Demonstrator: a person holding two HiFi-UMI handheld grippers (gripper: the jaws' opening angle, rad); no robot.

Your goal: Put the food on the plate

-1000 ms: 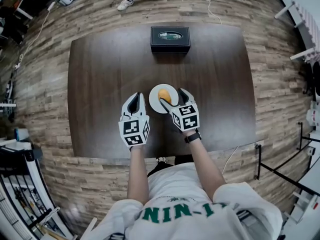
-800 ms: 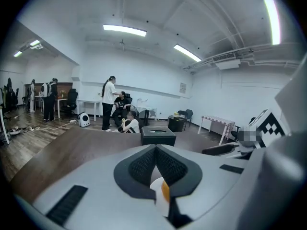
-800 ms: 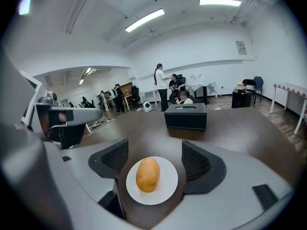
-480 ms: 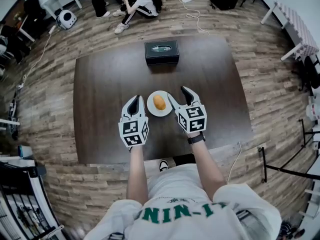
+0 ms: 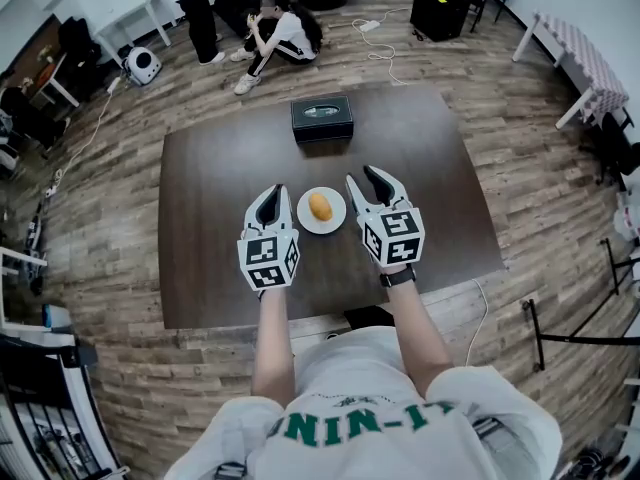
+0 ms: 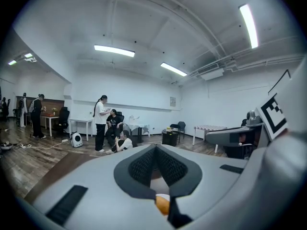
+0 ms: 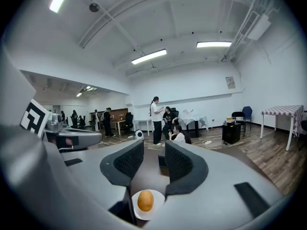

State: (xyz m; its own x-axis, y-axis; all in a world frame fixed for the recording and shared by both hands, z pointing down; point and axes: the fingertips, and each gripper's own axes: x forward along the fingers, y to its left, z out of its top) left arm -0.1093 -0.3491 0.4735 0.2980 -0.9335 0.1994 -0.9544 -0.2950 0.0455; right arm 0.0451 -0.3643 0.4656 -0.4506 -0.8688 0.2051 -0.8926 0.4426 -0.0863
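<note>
An orange-brown bread roll [image 5: 320,206] lies in the middle of a small white plate [image 5: 334,221] on the dark table [image 5: 430,168]. My left gripper [image 5: 275,192] hovers just left of the plate, its jaws together and holding nothing. Just right of the plate is my right gripper [image 5: 361,176], its jaws closing with only air between them. In the right gripper view the roll [image 7: 145,201] and plate [image 7: 158,198] show below the jaws of the right gripper [image 7: 153,145]. The left gripper view has the left gripper [image 6: 154,148] with its tips meeting and a sliver of roll [image 6: 162,205] beneath.
A black box [image 5: 322,118] with an oval top opening stands at the table's far edge. Beyond the table, people [image 5: 280,28] sit and stand on the wood floor, with white tables and a black case farther back. A cable [image 5: 480,313] hangs off the near right edge.
My right gripper has drawn back from over the plate to its right side, and its jaws have narrowed. The roll stays on the plate. The left gripper has barely moved.
</note>
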